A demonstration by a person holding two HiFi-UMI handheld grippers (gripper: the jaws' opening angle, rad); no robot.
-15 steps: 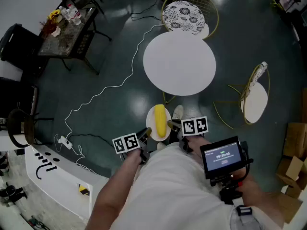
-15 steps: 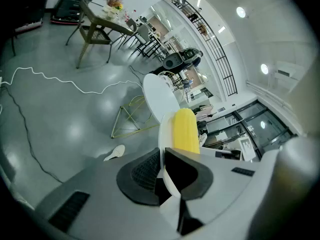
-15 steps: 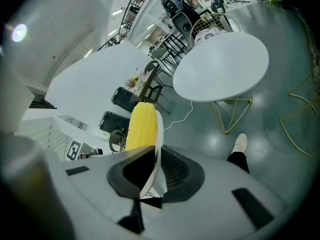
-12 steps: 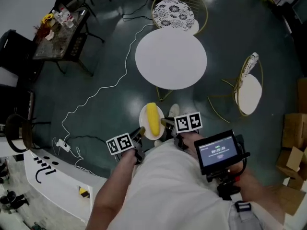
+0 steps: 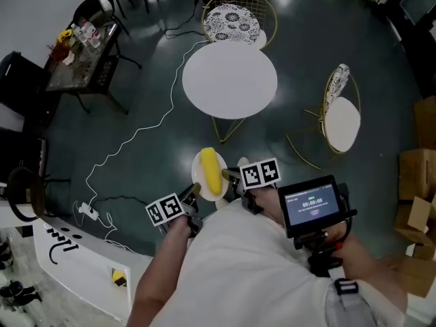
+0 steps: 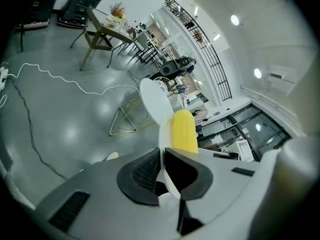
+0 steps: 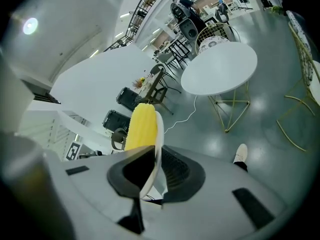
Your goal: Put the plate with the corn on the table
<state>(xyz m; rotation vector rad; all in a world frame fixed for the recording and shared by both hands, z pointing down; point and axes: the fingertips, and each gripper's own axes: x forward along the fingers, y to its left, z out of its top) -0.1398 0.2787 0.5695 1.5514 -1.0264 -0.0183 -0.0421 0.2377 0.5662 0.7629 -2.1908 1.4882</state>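
A white plate (image 5: 199, 175) with a yellow corn cob (image 5: 212, 171) on it hangs in the air before me. My left gripper (image 5: 191, 193) is shut on its near-left rim, and my right gripper (image 5: 231, 176) is shut on its right rim. In the left gripper view the plate (image 6: 164, 126) stands edge-on between the jaws, corn (image 6: 183, 131) beyond. The right gripper view shows the plate (image 7: 156, 151) pinched the same way, with the corn (image 7: 141, 126) on its left. The round white table (image 5: 229, 80) stands ahead, apart from the plate, its top bare.
A gold wire chair with a patterned cushion (image 5: 234, 16) stands behind the table, and another gold chair (image 5: 338, 120) to its right. A white cable (image 5: 134, 141) trails over the dark floor at the left. A dark side table with flowers (image 5: 79, 52) is at far left.
The view has drawn back: the table and chairs now sit higher and smaller in the head view. The plate with the corn, held by both grippers, has shifted slightly left.
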